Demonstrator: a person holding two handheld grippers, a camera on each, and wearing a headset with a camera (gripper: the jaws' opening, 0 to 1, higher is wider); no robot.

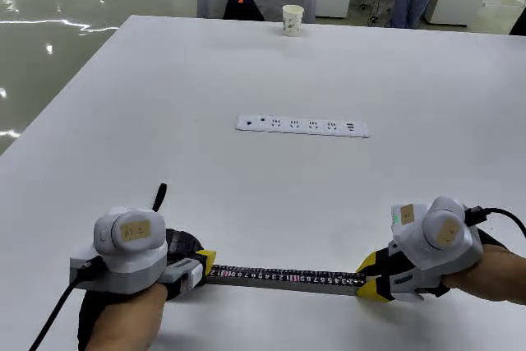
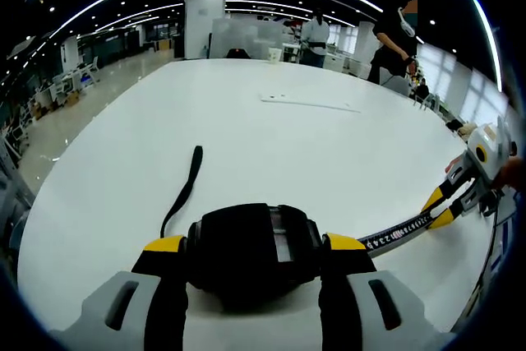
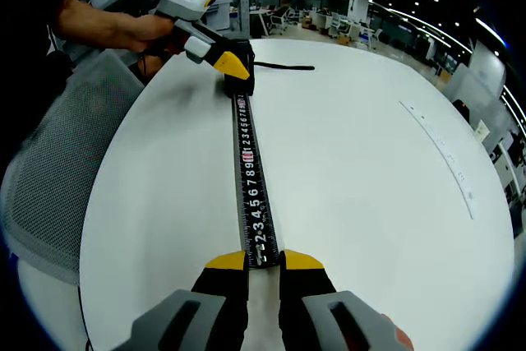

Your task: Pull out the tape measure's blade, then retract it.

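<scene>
- Tape measure case (image 1: 182, 244) sits at the near left of the white table (image 1: 246, 63). The left gripper (image 2: 255, 246) has its jaws clamped on it, which anchors it against the pull.
- Our right gripper (image 3: 263, 260), near right, pinches the blade (image 3: 249, 170) at its tip and holds it stretched flat between the two grippers.
- We judge the pull-out largely made. Retracting is not yet done, and should mean easing the right gripper leftward.

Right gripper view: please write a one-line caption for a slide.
The right gripper pinches the end of the blade, which spans the table to the case in the left gripper.
</scene>
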